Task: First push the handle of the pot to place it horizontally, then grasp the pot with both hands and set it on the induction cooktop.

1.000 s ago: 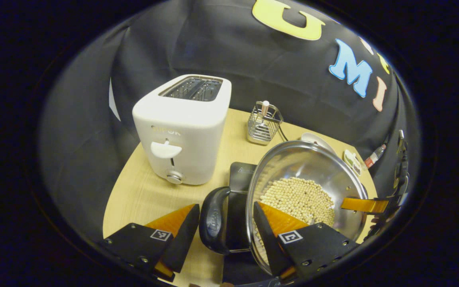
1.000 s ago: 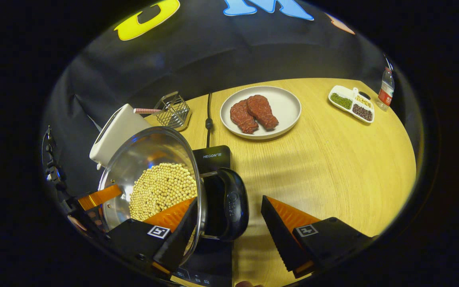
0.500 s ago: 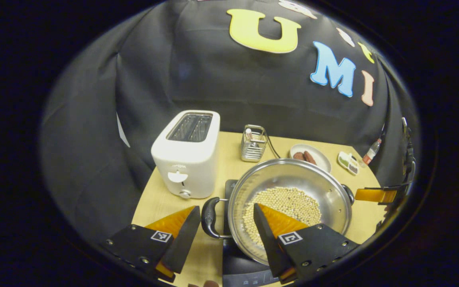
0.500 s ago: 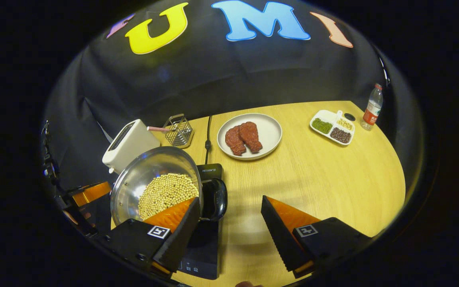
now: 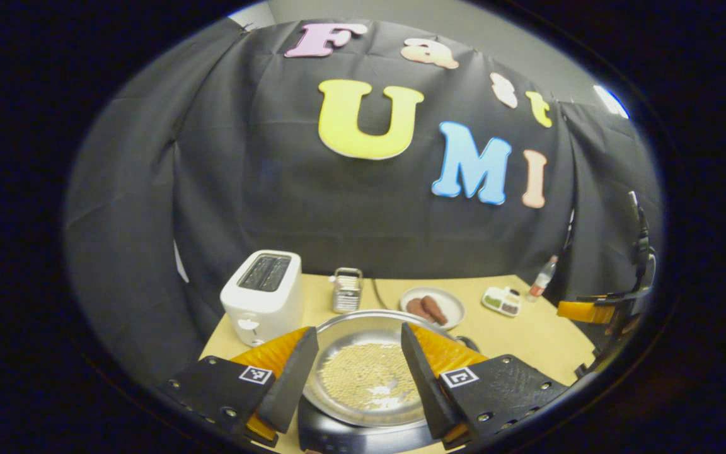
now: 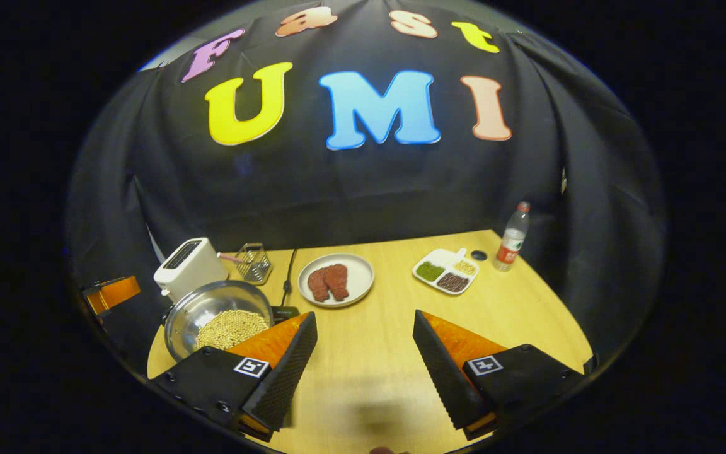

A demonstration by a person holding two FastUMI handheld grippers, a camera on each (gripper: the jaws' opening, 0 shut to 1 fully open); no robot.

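The steel pot point(image 5: 363, 323), holding pale beans point(image 5: 363, 375), sits on the black induction cooktop point(image 5: 350, 436) at the table's near left. My left gripper point(image 5: 358, 331) hangs open above and behind it, fingers apart, touching nothing. In the right gripper view the pot point(image 6: 199, 309) lies low at the left, with a corner of the cooktop point(image 6: 284, 312) beside it. My right gripper point(image 6: 363, 317) is open over bare table, well to the pot's right. Each view catches the other gripper's orange finger at its edge.
A white toaster point(image 6: 188, 268) and a wire rack point(image 6: 253, 261) stand behind the pot. A plate of meat point(image 6: 336, 279), a divided snack tray point(image 6: 446, 271) and a water bottle point(image 6: 511, 236) spread toward the back right of the wooden table point(image 6: 514, 321).
Both grippers, earlier open around the pot's side handles, have lifted and drawn back from it. The pot stays on the cooktop and now looks small and far below.
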